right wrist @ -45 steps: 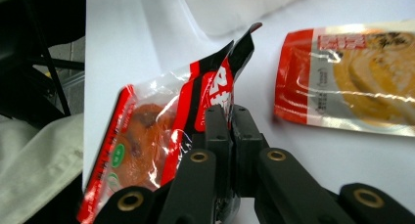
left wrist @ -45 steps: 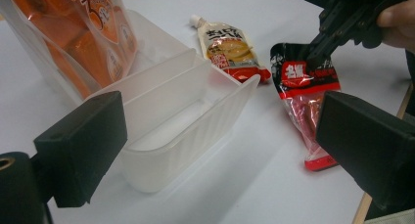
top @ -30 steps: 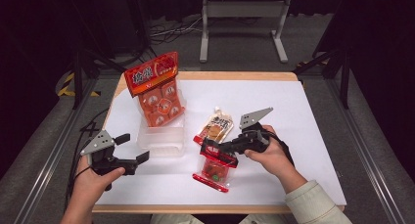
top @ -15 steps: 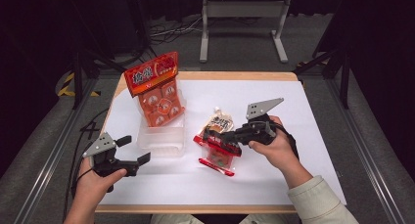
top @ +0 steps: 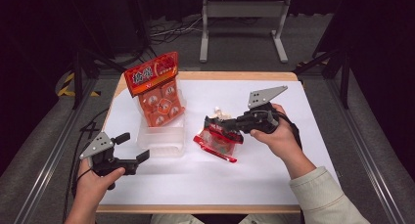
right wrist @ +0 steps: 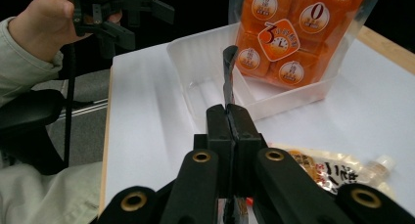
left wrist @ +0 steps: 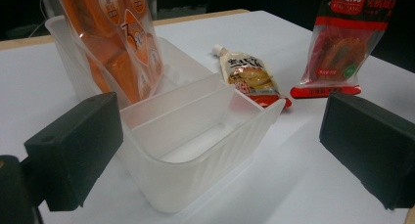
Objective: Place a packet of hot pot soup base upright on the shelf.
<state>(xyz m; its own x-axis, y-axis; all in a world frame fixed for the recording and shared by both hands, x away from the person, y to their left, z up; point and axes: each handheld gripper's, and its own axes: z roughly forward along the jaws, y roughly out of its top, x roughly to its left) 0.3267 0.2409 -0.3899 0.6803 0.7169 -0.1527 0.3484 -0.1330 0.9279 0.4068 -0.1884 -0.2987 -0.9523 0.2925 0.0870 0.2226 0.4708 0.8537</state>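
Red snack pouch (top: 218, 140) is pinched at its top seal by the right gripper (top: 215, 125), jaws pressed together on the film; in the right gripper view the seal edge (right wrist: 230, 75) sticks straight up out of the closed pads. The pouch hangs from the grip with its long axis sloping down, lower end at or just above the white bench (top: 303, 150) — can't tell which. The left gripper view shows it near upright, at 1 o'clock.

Key relation: the clear plastic bin (top: 161, 141) lies at 9 o'clock of the pouch in the high view, just beside it. Its far end already holds the orange jelly bag (top: 156, 94); the near compartments (left wrist: 195, 136) are empty. Right hand is the nearer one, so I'd judge a short carry toward 9 o'clock, then lower it in seal-up.

Left gripper (top: 131, 154) sits at 8 o'clock of the bin, jaws spread, nothing between them. The beige spout pouch (left wrist: 249, 75) lies flat on the bench behind the red one.
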